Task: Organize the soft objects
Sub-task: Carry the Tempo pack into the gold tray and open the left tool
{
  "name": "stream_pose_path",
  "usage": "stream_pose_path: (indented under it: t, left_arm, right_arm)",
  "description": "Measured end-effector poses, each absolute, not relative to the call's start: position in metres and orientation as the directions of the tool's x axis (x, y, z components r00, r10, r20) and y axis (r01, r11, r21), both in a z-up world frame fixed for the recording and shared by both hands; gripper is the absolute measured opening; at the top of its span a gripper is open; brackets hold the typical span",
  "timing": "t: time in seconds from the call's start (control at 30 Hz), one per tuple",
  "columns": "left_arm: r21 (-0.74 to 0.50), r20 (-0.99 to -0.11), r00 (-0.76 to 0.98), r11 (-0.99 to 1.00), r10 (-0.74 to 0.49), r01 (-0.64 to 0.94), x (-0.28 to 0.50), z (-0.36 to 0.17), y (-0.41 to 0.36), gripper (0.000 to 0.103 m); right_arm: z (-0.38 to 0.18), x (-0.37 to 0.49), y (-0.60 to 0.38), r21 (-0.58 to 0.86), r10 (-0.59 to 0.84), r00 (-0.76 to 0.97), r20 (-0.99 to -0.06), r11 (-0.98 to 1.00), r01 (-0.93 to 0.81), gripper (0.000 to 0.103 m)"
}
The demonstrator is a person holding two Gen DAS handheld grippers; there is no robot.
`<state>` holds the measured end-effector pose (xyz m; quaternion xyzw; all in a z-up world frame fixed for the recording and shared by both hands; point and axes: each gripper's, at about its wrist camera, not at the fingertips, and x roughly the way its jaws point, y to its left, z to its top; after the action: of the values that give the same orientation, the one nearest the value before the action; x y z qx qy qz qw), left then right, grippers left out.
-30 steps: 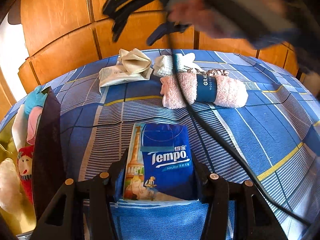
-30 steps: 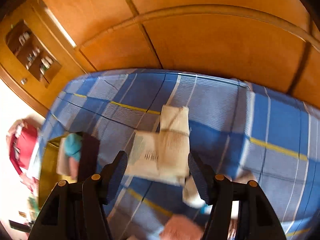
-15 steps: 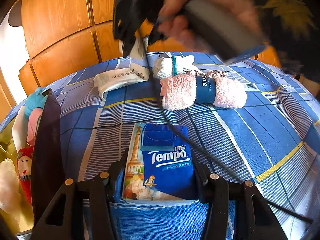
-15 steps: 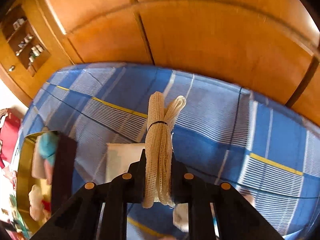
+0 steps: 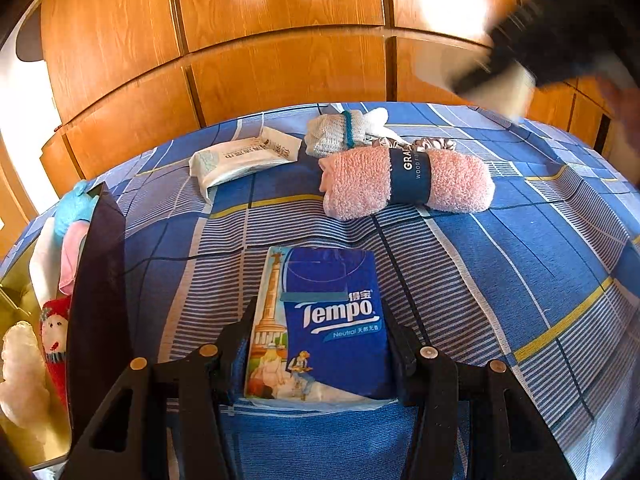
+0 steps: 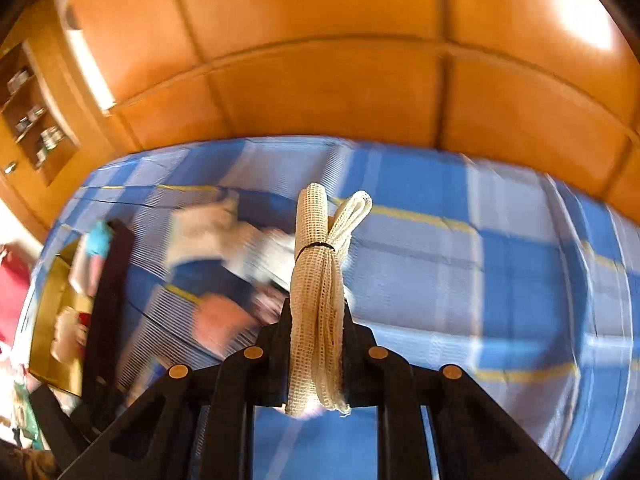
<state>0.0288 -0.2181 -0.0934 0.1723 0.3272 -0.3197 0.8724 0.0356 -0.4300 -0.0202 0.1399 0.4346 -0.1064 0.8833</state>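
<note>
My left gripper [image 5: 320, 320] is closed on a blue Tempo tissue pack [image 5: 324, 320] that rests on the blue plaid cloth. Beyond it lie a pink rolled towel [image 5: 404, 184] with a dark band, a white mesh bundle [image 5: 340, 132] with a green band, and a white wipes packet [image 5: 244, 156]. My right gripper [image 6: 318, 320] is shut on a cream mesh roll [image 6: 320, 280] tied with a black band and holds it upright above the cloth. The right gripper shows as a dark blur at the upper right of the left wrist view [image 5: 540, 52].
An open box with a dark flap [image 5: 100, 300] stands at the left and holds soft toys and socks [image 5: 52, 320]; it also shows in the right wrist view [image 6: 60, 320]. Wooden cabinet panels [image 5: 280, 40] stand behind the table. A shelf [image 6: 32, 112] is at the far left.
My right gripper closed on the cream mesh roll, lifted it off the wipes packet and swung right and up. My left gripper has stayed on the tissue pack.
</note>
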Motion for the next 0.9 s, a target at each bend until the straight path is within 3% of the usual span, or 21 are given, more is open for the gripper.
stream_pose_path:
  t: [0.3,0.5,0.9]
  left_arm:
    - [0.099,-0.698,0.572,0.733,-0.431,0.674,0.031,-0.092,-0.221,0.052]
    - [0.022,-0.726,0.524,0.746,-0.446,0.666,0.032,-0.081,-0.216,0.052]
    - [-0.113,-0.649,0.546,0.777,-0.530,0.619,0.023,-0.008,-0.170,0.052]
  right_arm:
    - [-0.092,0.018,-0.446,0.040,-0.165,0.461,-0.872,0.915,0.403,0.016]
    - [-0.095,0.017,-0.441,0.006,-0.180,0.469,-0.864,0.930,0.367,0.016]
    - [-0.095,0.016,-0.441,0.016,-0.174,0.471,-0.865,0.928,0.373,0.016]
